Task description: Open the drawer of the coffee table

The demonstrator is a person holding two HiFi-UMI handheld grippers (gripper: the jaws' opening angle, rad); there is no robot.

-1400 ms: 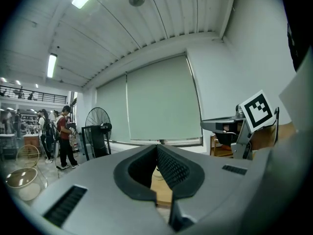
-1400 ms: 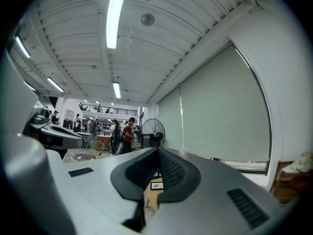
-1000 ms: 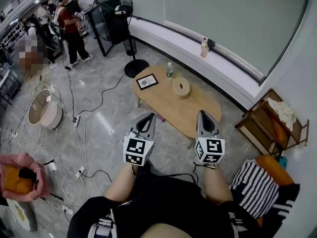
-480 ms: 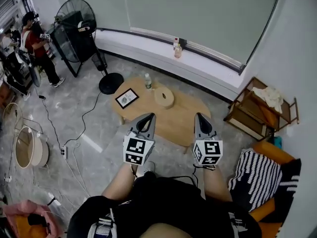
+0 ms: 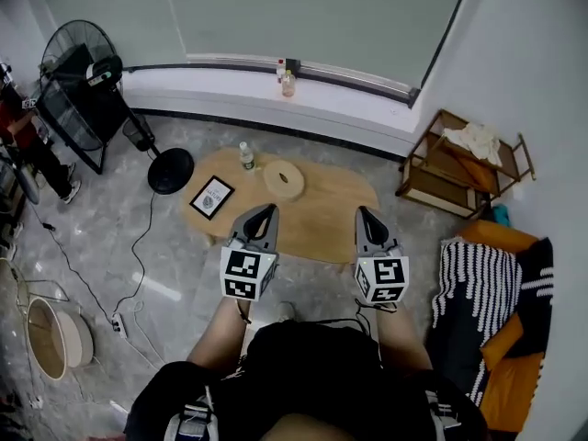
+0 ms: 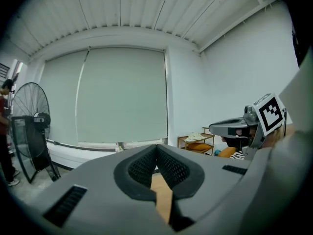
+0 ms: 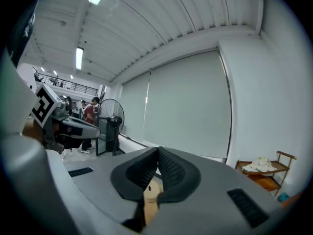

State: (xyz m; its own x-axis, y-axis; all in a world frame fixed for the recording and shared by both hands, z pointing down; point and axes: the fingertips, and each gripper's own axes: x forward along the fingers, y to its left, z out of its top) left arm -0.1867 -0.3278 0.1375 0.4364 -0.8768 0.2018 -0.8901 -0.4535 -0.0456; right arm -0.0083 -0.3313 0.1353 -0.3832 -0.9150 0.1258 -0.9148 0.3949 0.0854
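Observation:
A low oval wooden coffee table [image 5: 322, 219] stands on the grey floor ahead of me in the head view. On it are a framed picture [image 5: 212, 197], a small bottle [image 5: 245, 156] and a round wooden holder [image 5: 284, 179]. No drawer front shows from above. My left gripper [image 5: 267, 210] hangs shut and empty over the table's near left edge. My right gripper [image 5: 364, 214] is shut and empty over the near right edge. Both gripper views look level across the room; a strip of tabletop [image 6: 161, 195] shows under the left jaws, the round holder [image 7: 152, 192] under the right.
A standing fan [image 5: 83, 72] and its round base [image 5: 171, 170] are left of the table. A wooden shelf rack [image 5: 459, 163] stands at the right wall, a striped cushion [image 5: 478, 292] on an orange seat beside me. A bottle [image 5: 288, 83] sits on the window ledge. Cables and a power strip [image 5: 118, 323] lie on the floor left.
My view has swung round so the table has shifted left and sits squarely ahead. Both grippers stayed shut and moved with me. The people and clutter at the left have mostly slid out of view.

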